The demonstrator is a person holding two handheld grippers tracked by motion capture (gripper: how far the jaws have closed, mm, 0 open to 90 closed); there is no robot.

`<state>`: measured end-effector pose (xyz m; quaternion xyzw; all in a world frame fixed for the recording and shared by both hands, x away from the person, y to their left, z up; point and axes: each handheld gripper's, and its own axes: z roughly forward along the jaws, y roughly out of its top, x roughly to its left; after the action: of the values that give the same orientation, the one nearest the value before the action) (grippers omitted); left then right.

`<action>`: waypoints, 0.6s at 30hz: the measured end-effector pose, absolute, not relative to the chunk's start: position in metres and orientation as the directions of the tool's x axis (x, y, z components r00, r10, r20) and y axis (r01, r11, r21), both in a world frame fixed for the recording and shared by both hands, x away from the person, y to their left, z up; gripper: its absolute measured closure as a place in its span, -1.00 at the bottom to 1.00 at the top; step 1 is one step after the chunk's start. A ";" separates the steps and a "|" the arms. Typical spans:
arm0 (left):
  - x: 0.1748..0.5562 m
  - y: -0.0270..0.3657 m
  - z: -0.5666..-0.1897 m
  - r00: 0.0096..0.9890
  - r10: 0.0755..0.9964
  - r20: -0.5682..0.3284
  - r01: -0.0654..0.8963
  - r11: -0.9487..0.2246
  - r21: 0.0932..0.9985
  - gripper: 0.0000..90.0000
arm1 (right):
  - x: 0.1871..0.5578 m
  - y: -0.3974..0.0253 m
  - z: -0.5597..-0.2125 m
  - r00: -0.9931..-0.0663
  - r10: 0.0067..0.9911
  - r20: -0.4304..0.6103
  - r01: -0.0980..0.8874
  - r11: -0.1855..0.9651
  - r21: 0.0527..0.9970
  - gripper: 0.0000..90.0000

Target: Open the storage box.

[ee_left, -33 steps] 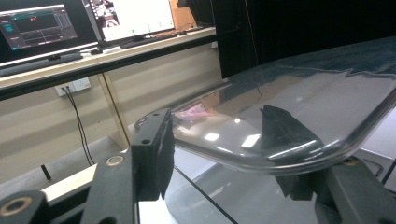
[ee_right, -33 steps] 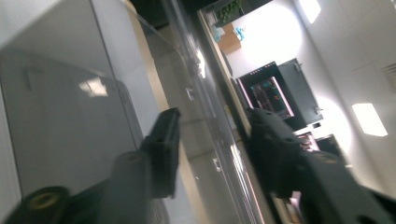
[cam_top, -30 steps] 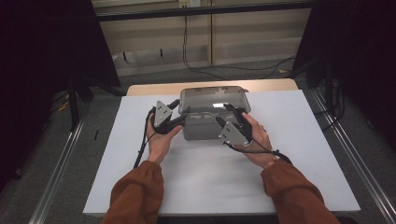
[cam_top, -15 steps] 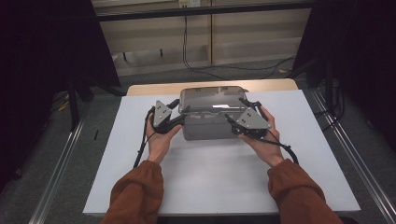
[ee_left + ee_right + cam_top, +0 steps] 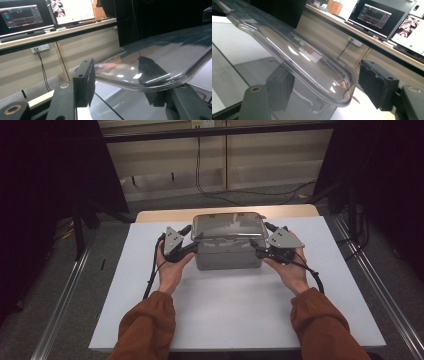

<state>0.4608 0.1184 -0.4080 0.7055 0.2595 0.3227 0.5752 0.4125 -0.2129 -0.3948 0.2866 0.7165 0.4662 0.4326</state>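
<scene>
1. I am inspecting a grey box (image 5: 227,255) with a clear lid (image 5: 227,226), standing toward the far side of the white desk (image 5: 235,312), directly between my two tools.

2. Left tool (image 5: 186,240): I am holding it at the lid's left end. In the left gripper view its jaws are standing apart, with the lid's edge (image 5: 150,82) running between them; one pad (image 5: 83,82) is sitting clear beside the rim, and the other is lying under the plastic. I am judging this tool released, straddling the lid and not yet clamped.

3. Right tool (image 5: 263,242): I am holding it at the lid's right end. In the right gripper view the lid's rounded corner (image 5: 337,92) is lying in the gap, with one pad (image 5: 378,87) well clear beyond it and the other showing through the plastic beneath. I am judging this tool released also.

4. Step in hand: I am lining both tools up on opposite ends of the lid, apparently ahead of gripping it. The lid is still sitting on the box.

5. Next move: I am judging that both tools need closing on the rim together, then raising evenly. The plastic looks smooth and thin, so a shallow bite may slip, and an uneven lift may tilt the lid or drag the box.
</scene>
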 end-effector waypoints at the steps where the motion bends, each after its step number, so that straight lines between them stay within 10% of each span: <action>1: 0.462 0.118 -0.409 0.658 0.737 0.151 -0.004 -0.198 0.980 0.04 | 0.413 -0.213 -0.395 -0.462 0.813 -0.354 0.009 0.404 0.915 -0.35; 18: 0.475 0.118 -0.411 0.665 0.733 0.143 0.002 -0.192 0.981 0.02 | 0.435 -0.218 -0.405 -0.485 0.828 -0.282 0.015 0.330 0.944 -0.13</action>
<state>0.4750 0.1177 -0.4108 0.7048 0.2605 0.3154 0.5796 0.4346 -0.2184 -0.4048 0.2989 0.7049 0.4957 0.4100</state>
